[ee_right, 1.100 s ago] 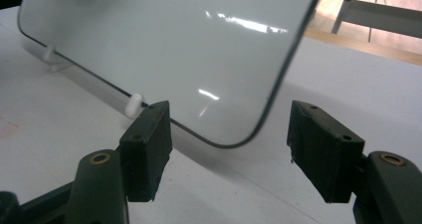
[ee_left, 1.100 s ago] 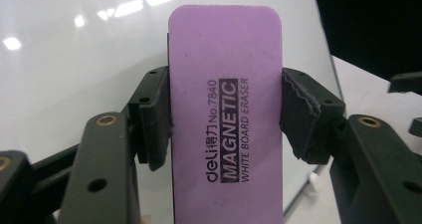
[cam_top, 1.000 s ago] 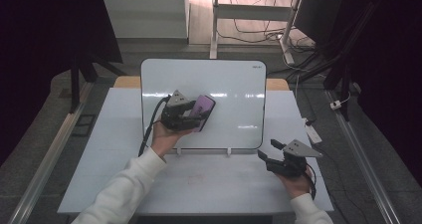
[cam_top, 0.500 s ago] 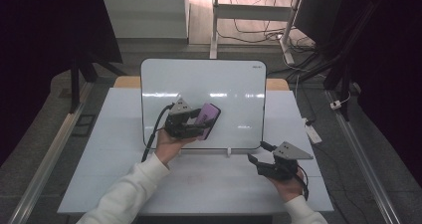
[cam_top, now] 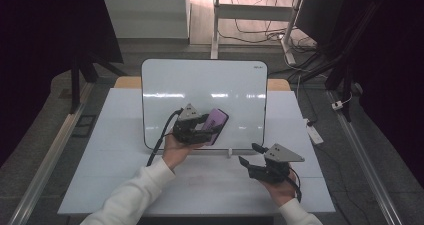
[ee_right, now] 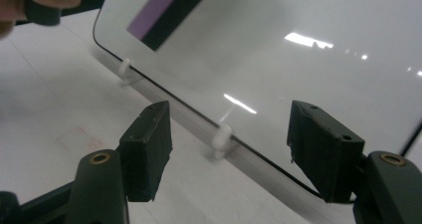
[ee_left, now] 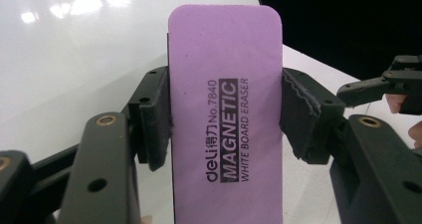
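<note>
Risk: the whiteboard (cam_top: 205,92) stands near upright on the table (cam_top: 100,180), propped on small white pegs (ee_right: 220,137) along its lower edge. Pressing the eraser against it too hard would likely tip it backward or slide it off the pegs. A second risk is probably slip: the magnetic whiteboard eraser (ee_left: 224,109) is gripped only across its narrow sides, so drag along the board could twist it out of the pads.

Left gripper (cam_top: 202,131): jaws are closed on the purple eraser, pads (ee_left: 152,129) bearing on both long edges. In the high view the eraser sits at the board's lower centre; whether it touches the surface cannot be determined.

Right gripper (ee_right: 231,149): jaws spread wide, holding nothing, aimed at the board's bottom edge. In the high view it lies at 5 o'clock from the left gripper, near the board but apart from it.
</note>
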`<state>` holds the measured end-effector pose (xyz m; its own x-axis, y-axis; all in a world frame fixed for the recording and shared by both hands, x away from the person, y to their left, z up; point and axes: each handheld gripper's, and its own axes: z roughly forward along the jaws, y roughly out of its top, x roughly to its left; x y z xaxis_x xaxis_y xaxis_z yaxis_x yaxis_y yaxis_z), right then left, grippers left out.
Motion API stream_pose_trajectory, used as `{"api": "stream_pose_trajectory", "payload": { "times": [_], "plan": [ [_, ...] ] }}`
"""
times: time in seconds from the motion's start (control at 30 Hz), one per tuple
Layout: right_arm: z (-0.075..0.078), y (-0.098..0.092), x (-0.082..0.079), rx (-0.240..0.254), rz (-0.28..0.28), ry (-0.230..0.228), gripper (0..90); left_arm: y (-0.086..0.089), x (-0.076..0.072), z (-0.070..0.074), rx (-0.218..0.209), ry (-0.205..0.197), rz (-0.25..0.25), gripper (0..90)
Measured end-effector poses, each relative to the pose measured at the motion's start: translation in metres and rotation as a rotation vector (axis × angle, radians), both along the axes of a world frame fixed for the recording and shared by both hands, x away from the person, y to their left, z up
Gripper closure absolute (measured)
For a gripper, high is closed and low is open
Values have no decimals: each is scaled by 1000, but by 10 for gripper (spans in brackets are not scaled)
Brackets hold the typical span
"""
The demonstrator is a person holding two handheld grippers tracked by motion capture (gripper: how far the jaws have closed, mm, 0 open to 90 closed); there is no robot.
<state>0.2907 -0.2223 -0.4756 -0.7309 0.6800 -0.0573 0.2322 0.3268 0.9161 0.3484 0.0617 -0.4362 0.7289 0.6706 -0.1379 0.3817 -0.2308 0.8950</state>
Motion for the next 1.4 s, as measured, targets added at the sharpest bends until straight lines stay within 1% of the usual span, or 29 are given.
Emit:
{"api": "stream_pose_trajectory", "payload": {
  "times": [0.13, 0.23, 0.3, 0.4, 0.5, 0.53, 0.7, 0.8, 0.9, 0.93, 1.07, 1.13, 1.17, 1.23, 1.4],
  "plan": [
    [3, 12, 0, 26, 6, 17, 340, -4, 0, -1, -6, -2, -4, 418],
    [4, 20, -1, 25, 6, 6, 340, -8, -1, -3, -5, -1, -12, 418],
    [4, 26, 0, 43, 6, 11, 340, -12, -2, -5, -3, -3, -18, 418],
    [5, 34, 2, 64, -5, 28, 340, -15, -3, -6, -2, -1, -26, 418],
    [6, 42, 3, 77, -17, 28, 341, -18, -3, -7, 1, -1, -31, 417],
    [6, 44, 3, 87, -21, 30, 354, -18, -4, -7, 1, -2, -32, 418],
    [4, 53, 7, 112, -33, 58, 365, -21, -5, -7, 4, -1, -39, 417],
    [2, 56, 11, 121, -47, 74, 382, -22, -6, -7, 4, -2, -44, 417],
    [1, 57, 15, 157, -57, 106, 418, -23, -7, -8, 10, -5, -47, 417],
    [1, 56, 16, 167, -58, 115, 433, -23, -8, -8, 17, -11, -40, 417],
    [-1, 56, 20, 201, -47, 153, 487, -23, -7, -8, 16, -9, -28, 417],
    [-2, 56, 21, 229, -45, 178, 504, -23, -7, -9, 18, -9, -22, 417],
    [-2, 56, 21, 237, -44, 184, 509, -23, -8, -9, 26, -11, -21, 416],
    [-2, 57, 21, 237, -46, 184, 518, -25, -8, -10, 33, -15, -18, 416],
    [-4, 55, 24, 276, -50, 230, 522, -26, -8, -12, 31, -3, -28, 417]
  ]
}}
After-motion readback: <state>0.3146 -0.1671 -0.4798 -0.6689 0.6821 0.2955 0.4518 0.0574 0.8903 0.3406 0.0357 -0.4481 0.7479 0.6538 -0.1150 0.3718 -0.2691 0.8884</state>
